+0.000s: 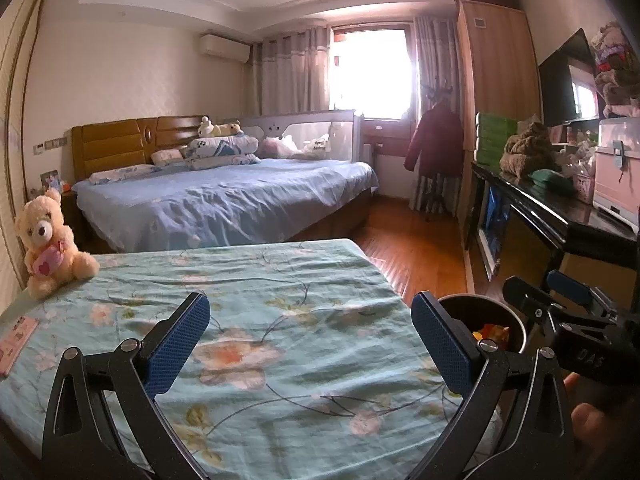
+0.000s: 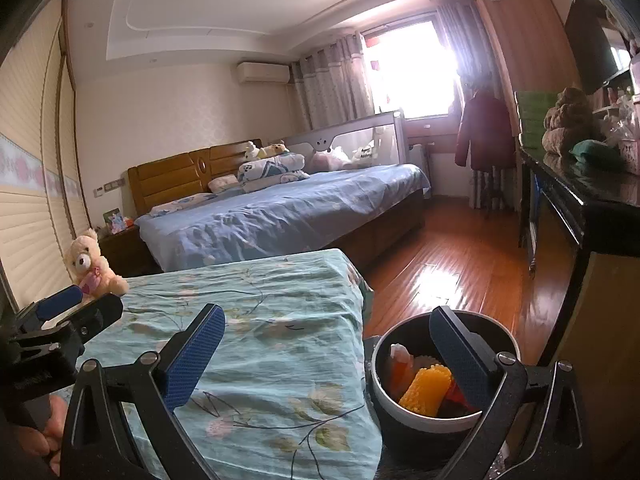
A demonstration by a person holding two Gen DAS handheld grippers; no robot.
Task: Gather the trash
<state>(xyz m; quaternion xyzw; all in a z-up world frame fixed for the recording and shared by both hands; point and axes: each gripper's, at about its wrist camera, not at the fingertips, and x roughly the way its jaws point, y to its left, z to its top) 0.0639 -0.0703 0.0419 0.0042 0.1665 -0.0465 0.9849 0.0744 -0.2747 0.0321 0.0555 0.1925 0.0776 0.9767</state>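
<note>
A dark round trash bin [image 2: 444,376] stands on the floor beside the right edge of a table covered with a green floral cloth [image 2: 256,320]. Inside it lie an orange-yellow textured piece [image 2: 426,390], a pale orange piece [image 2: 400,364] and a red scrap. The bin also shows in the left wrist view [image 1: 484,324]. My left gripper [image 1: 310,344] is open and empty above the cloth. My right gripper [image 2: 326,354] is open and empty, its right finger over the bin's mouth. The right gripper also shows in the left wrist view [image 1: 560,300].
A cream teddy bear [image 1: 48,240] sits at the table's far left corner. A pink card [image 1: 16,340] lies at the left edge. A blue bed [image 1: 224,196] stands beyond. A dark cabinet [image 1: 532,208] with clutter runs along the right. Wooden floor [image 2: 460,264] lies between.
</note>
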